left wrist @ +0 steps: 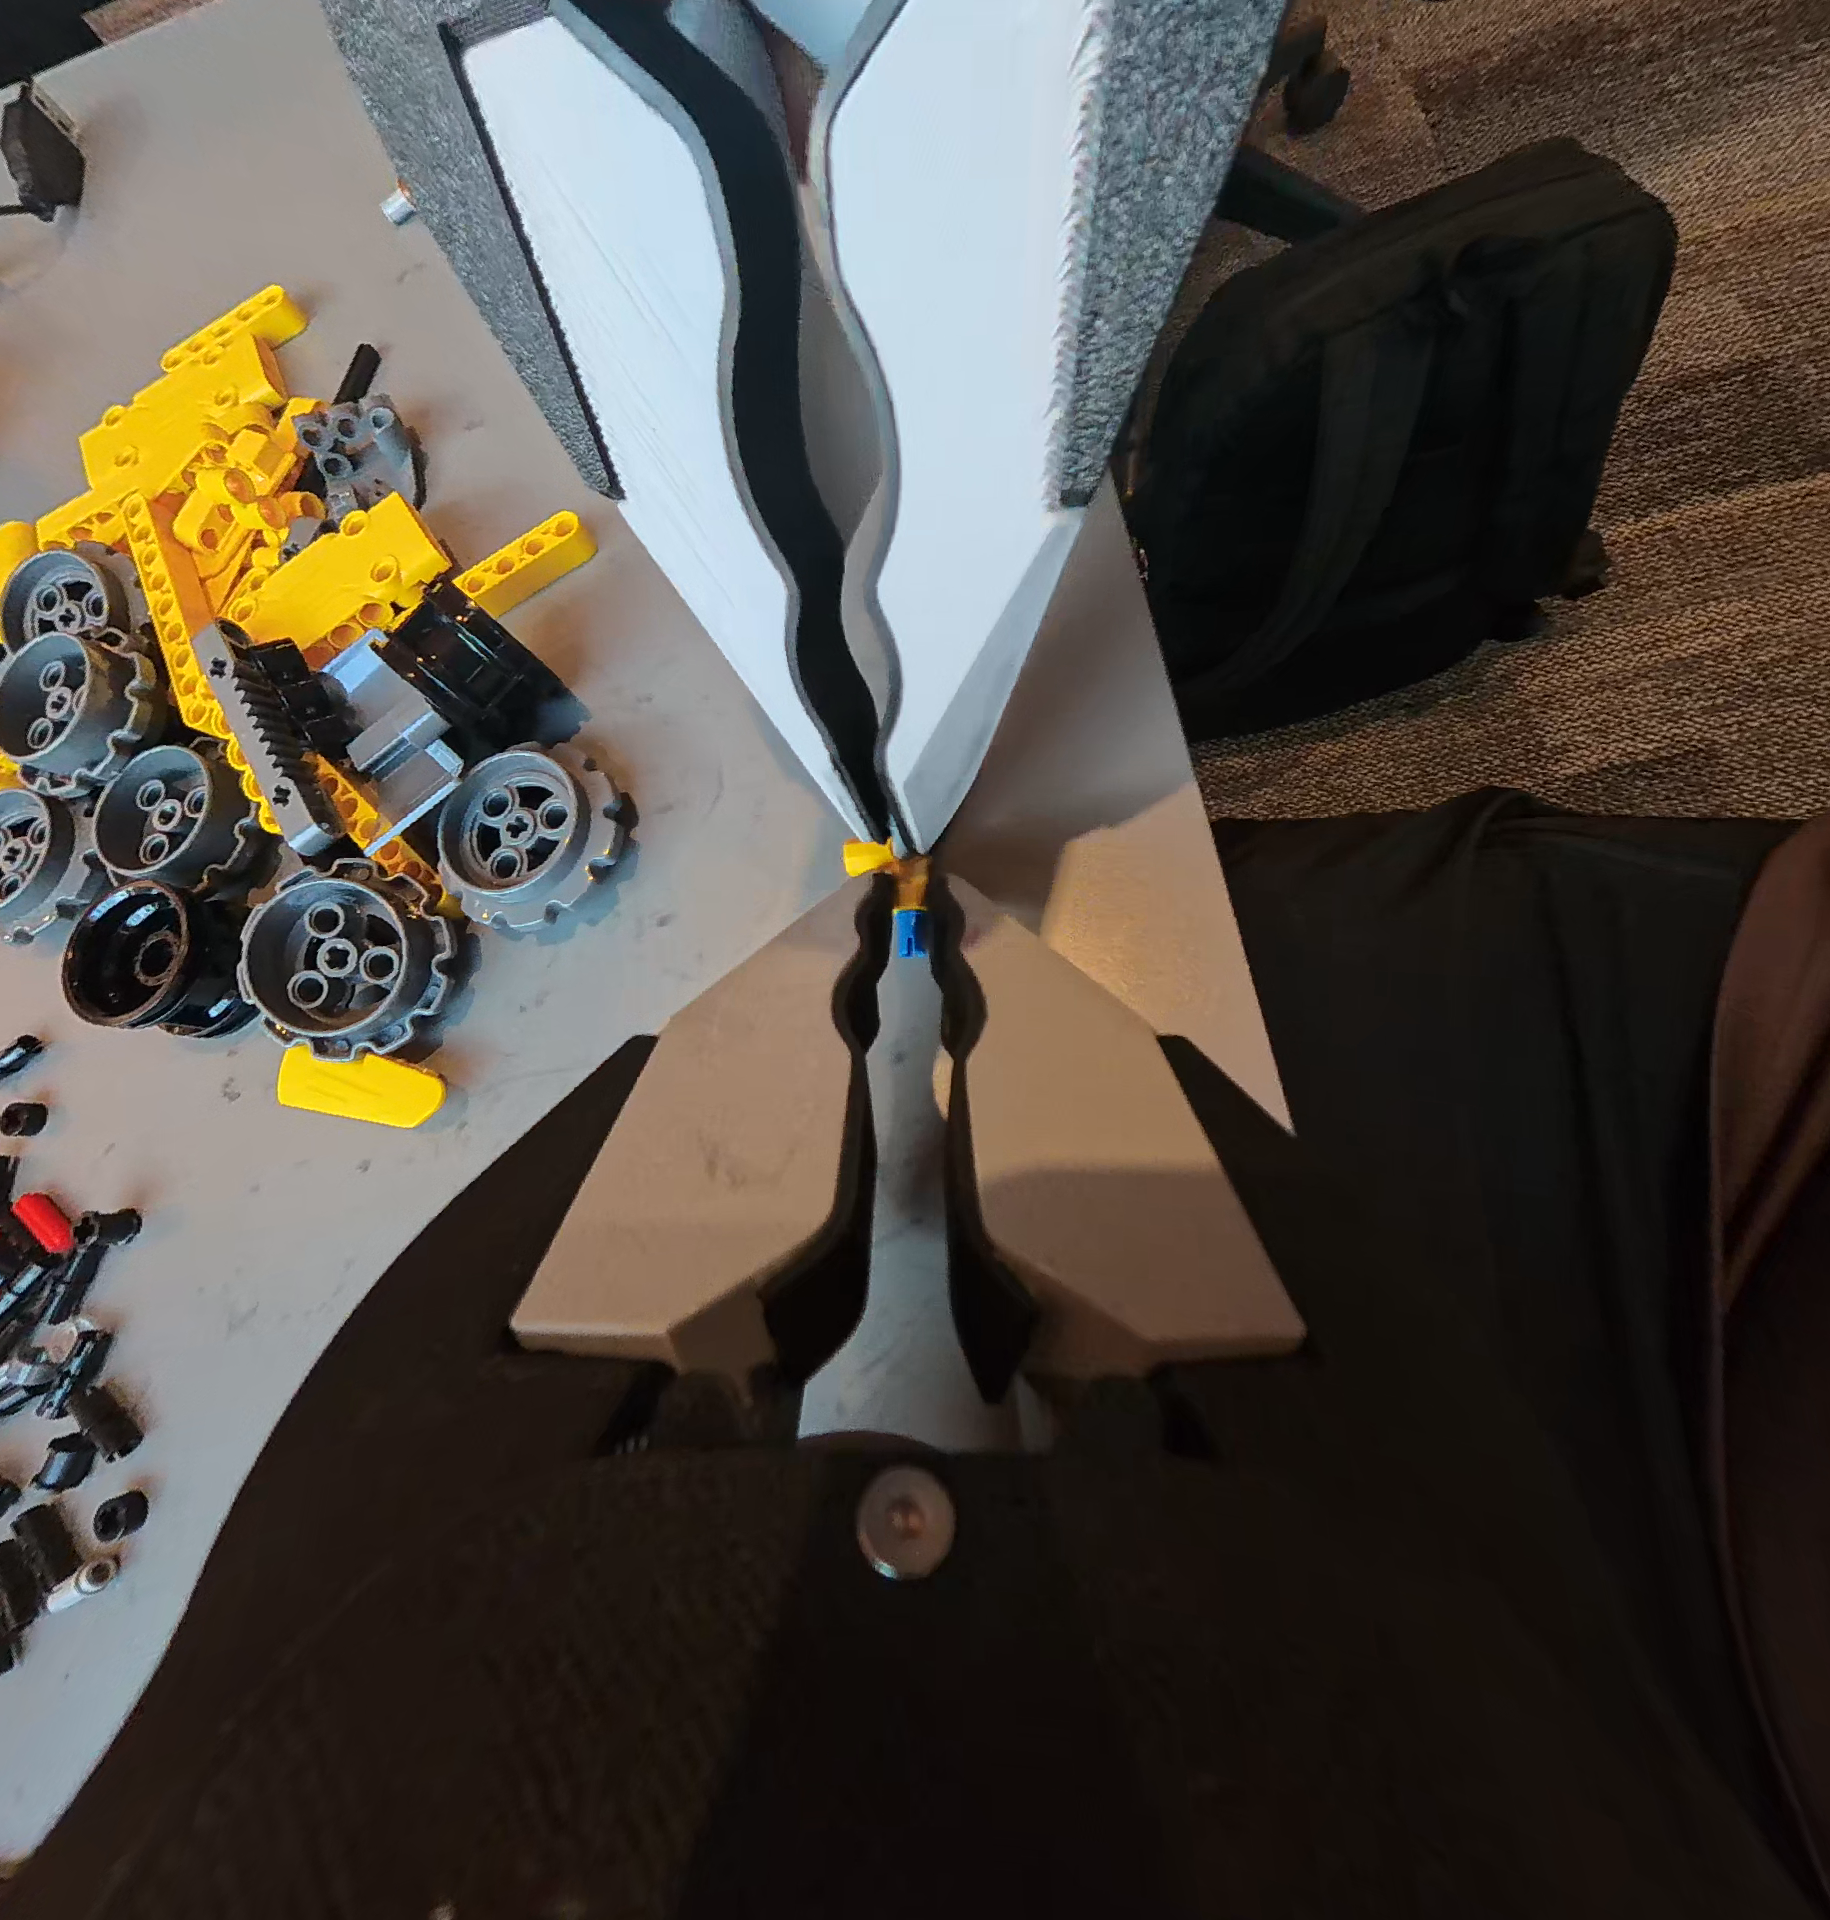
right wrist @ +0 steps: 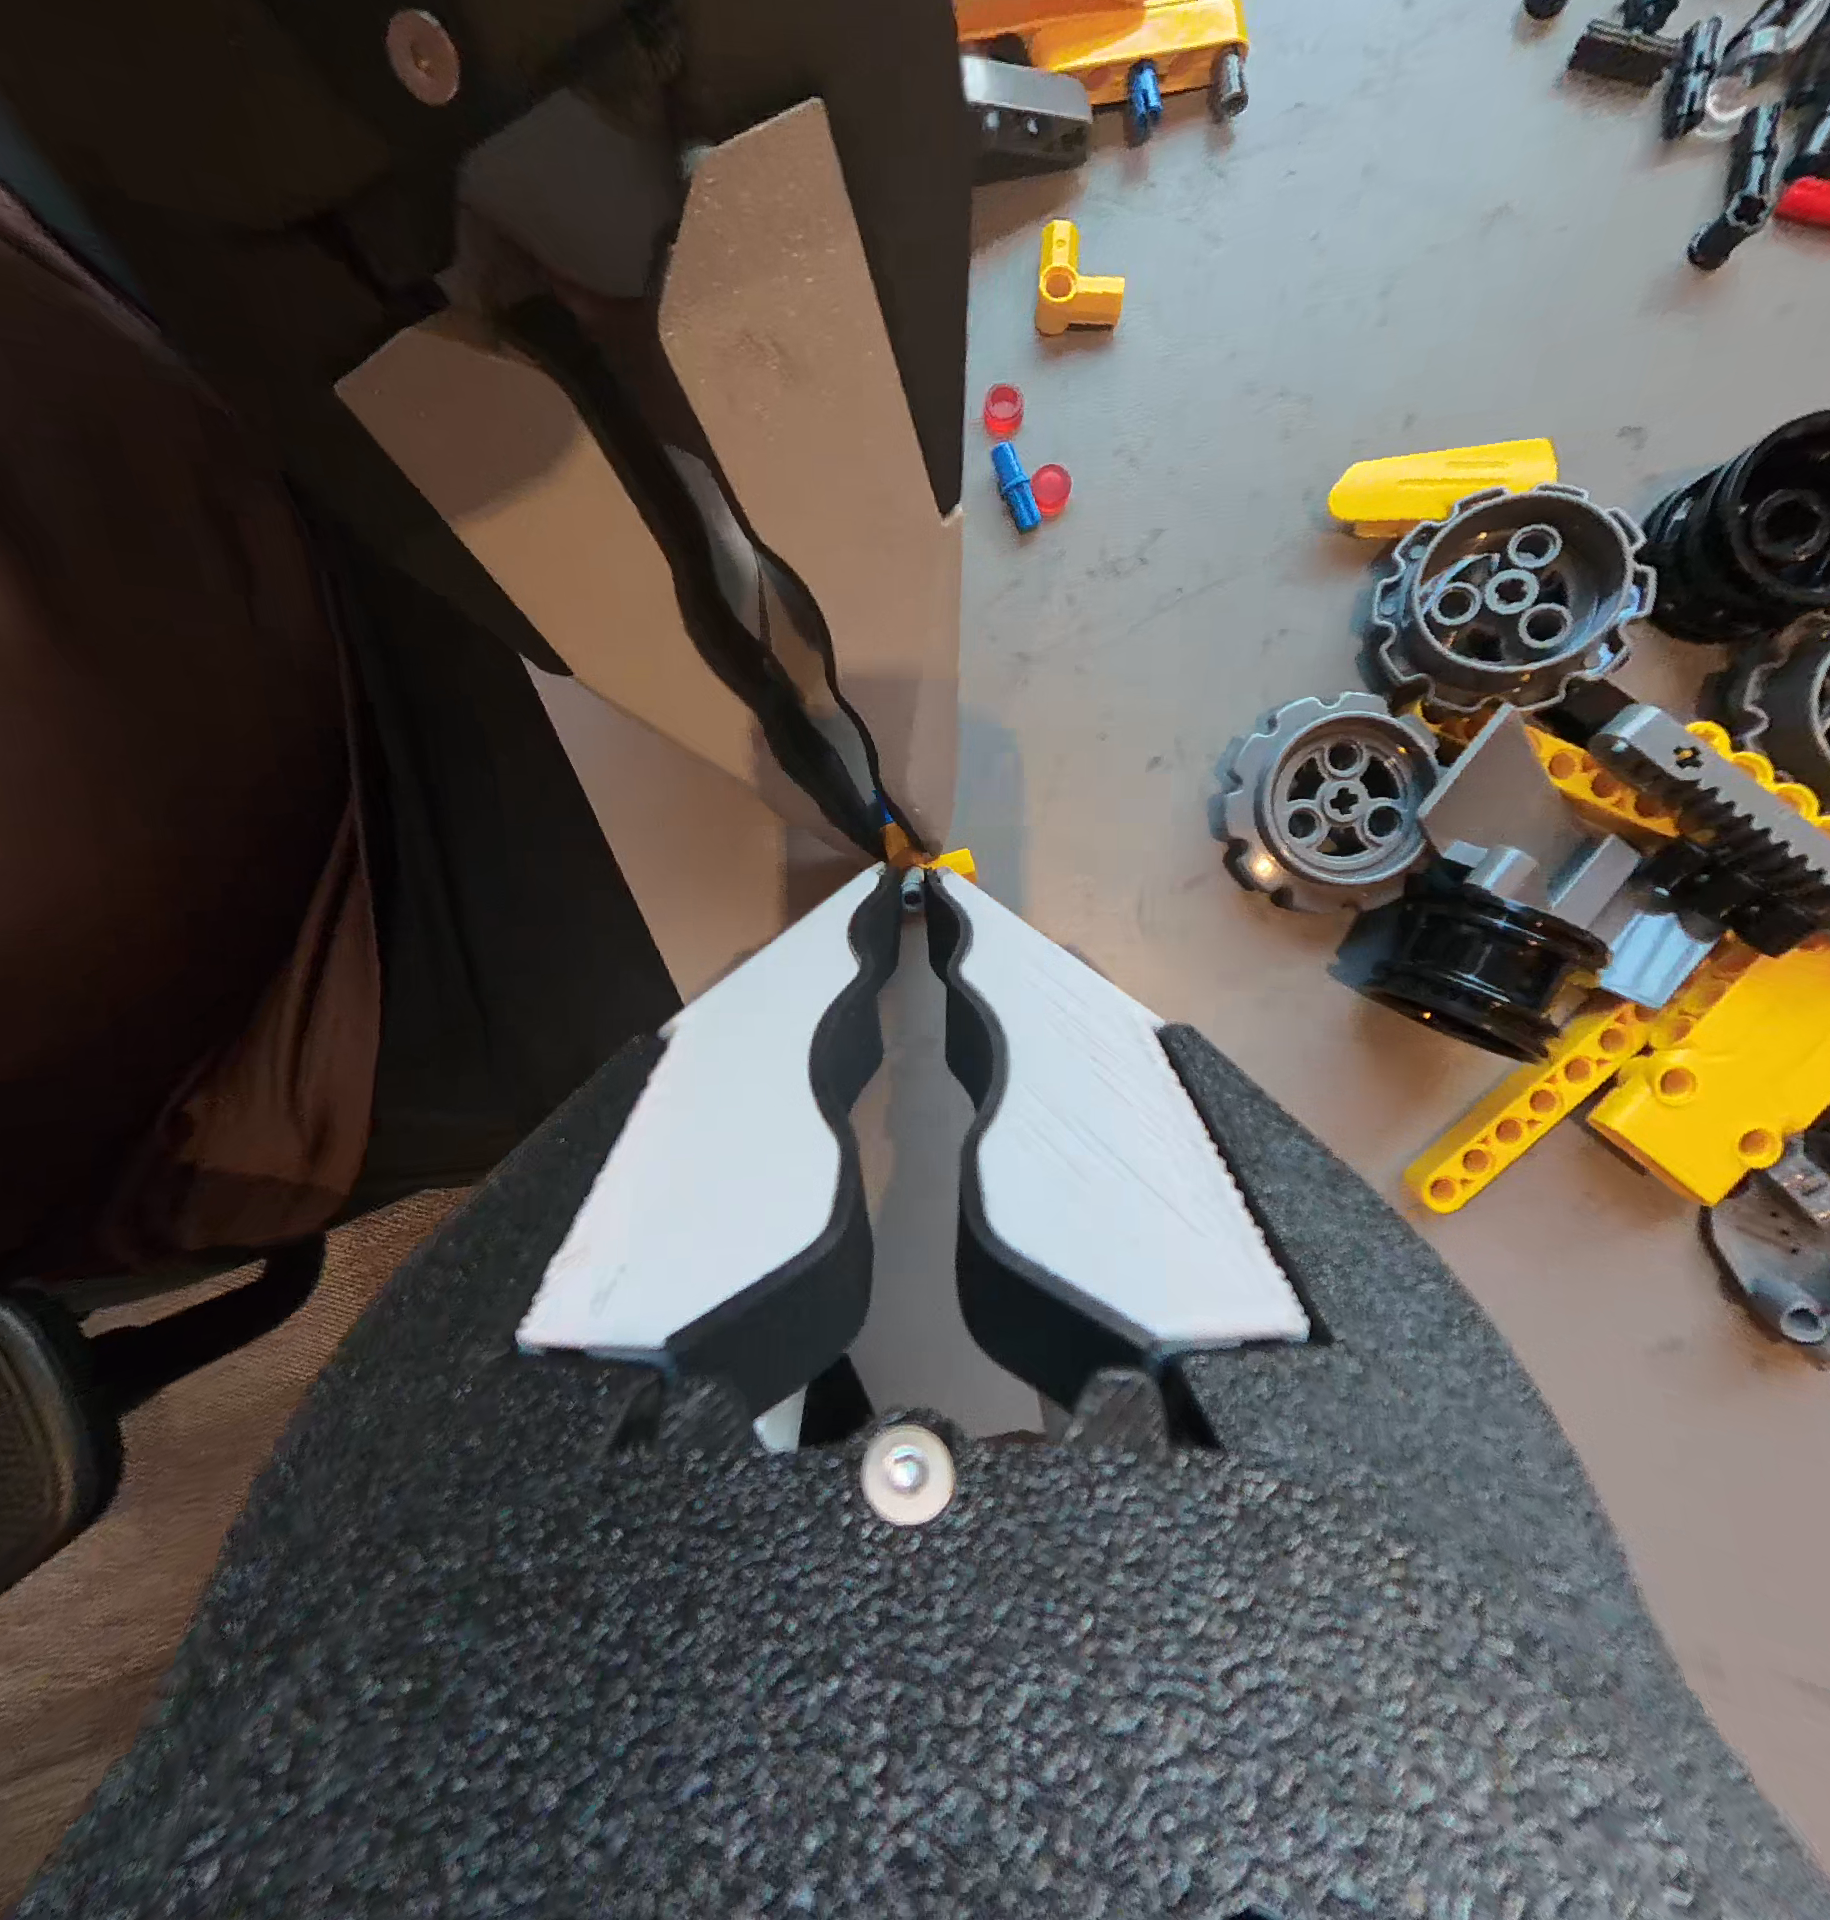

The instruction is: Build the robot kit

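Left wrist view, centre frame: blue pin (left wrist: 908,928) clamped in left claw (left wrist: 908,935), butted against yellow connector (left wrist: 867,857) pinched shut in right claw (left wrist: 883,836), over counter (left wrist: 620,935) edge. Best kept in line, squeeze firm, no twisting. Only in right wrist view: spare blue pin (right wrist: 1015,486), red studs (right wrist: 1003,407), upper middle. Only in left: black backpack (left wrist: 1410,416), upper right.
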